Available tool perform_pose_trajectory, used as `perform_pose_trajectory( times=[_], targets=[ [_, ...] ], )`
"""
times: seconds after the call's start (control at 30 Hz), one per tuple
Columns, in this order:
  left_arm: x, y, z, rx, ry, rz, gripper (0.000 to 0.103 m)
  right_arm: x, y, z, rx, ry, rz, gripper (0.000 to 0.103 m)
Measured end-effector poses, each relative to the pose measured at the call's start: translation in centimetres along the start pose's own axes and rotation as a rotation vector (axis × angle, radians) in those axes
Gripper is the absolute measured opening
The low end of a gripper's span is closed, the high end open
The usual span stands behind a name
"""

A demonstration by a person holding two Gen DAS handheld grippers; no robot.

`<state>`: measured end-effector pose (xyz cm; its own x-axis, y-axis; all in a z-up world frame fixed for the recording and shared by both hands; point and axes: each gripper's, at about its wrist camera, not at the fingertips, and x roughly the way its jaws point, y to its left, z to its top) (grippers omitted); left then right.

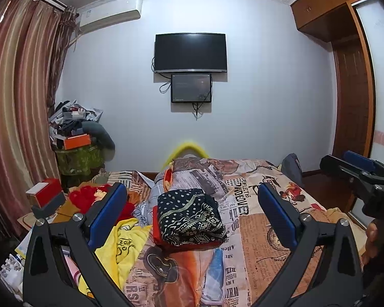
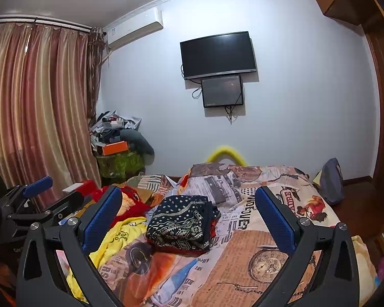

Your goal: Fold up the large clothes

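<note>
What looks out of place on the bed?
The folded dark patterned garment sits neatly on something red. Left of it, a yellow garment lies crumpled and unfolded beside a red one. Both grippers are open and empty.

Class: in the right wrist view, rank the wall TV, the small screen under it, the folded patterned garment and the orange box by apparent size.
1. Wall TV and folded patterned garment: similar; the garment is nearer, so unranked.
2. Small screen.
3. Orange box.
</note>
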<state>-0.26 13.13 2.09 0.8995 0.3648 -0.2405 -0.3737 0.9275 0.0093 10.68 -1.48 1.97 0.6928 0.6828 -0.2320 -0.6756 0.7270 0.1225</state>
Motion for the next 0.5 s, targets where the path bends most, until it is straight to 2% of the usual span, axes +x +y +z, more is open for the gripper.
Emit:
perform_pose_trajectory(
  times=[0.5],
  targets=[
    [0.41, 0.72, 0.06, -0.002, 0.005, -0.02, 0.103, -0.03, -0.04, -0.04, 0.004, 0.0, 0.002, 0.103]
  ],
)
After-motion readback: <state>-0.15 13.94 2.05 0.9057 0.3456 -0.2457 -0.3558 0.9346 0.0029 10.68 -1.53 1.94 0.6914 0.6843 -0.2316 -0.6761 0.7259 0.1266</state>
